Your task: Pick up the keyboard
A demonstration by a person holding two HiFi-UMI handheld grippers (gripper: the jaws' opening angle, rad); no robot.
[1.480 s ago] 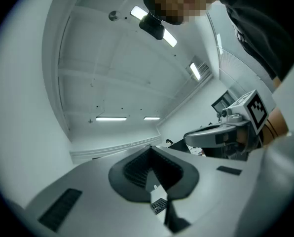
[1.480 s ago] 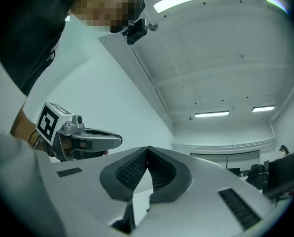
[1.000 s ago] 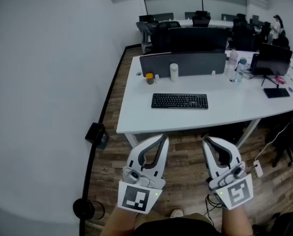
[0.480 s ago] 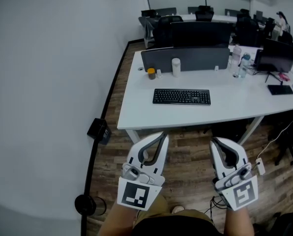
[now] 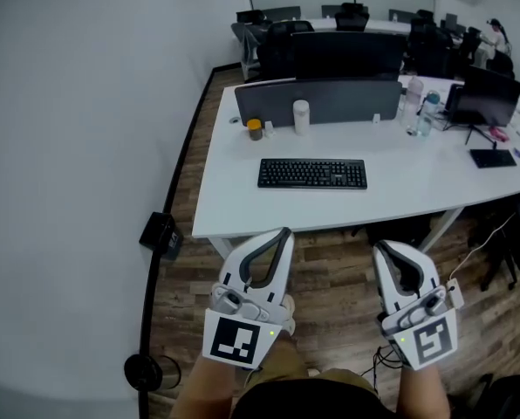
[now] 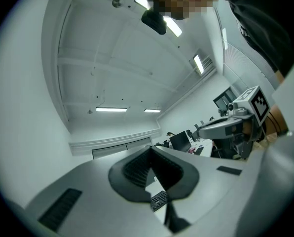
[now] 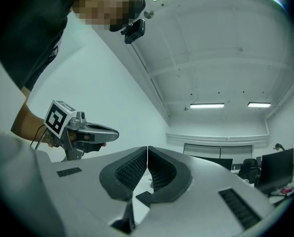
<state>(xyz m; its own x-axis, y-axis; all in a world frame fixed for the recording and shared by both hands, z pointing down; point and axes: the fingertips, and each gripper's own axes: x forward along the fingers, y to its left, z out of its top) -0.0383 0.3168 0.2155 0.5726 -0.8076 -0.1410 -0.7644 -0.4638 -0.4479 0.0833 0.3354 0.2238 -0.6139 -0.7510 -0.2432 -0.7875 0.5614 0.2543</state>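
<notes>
Nothing is done yet: the left tongs [image 5: 283, 232] and right tongs [image 5: 382, 248] are pressed together, empty, short of the white desk [image 5: 400, 195]. The black keyboard [image 5: 312, 174] lies ahead of their tips (untouched). Reaching, opening and gripping remain.

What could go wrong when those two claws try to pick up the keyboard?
1. The left claw and right claw are both shut and short of the desk. Unless they open first, they may just shove the keyboard.
2. The keyboard is long and flat, so a pinch at one end could let it tip or slip.
3. A shove might push it into the white container and small jar behind it.
</notes>
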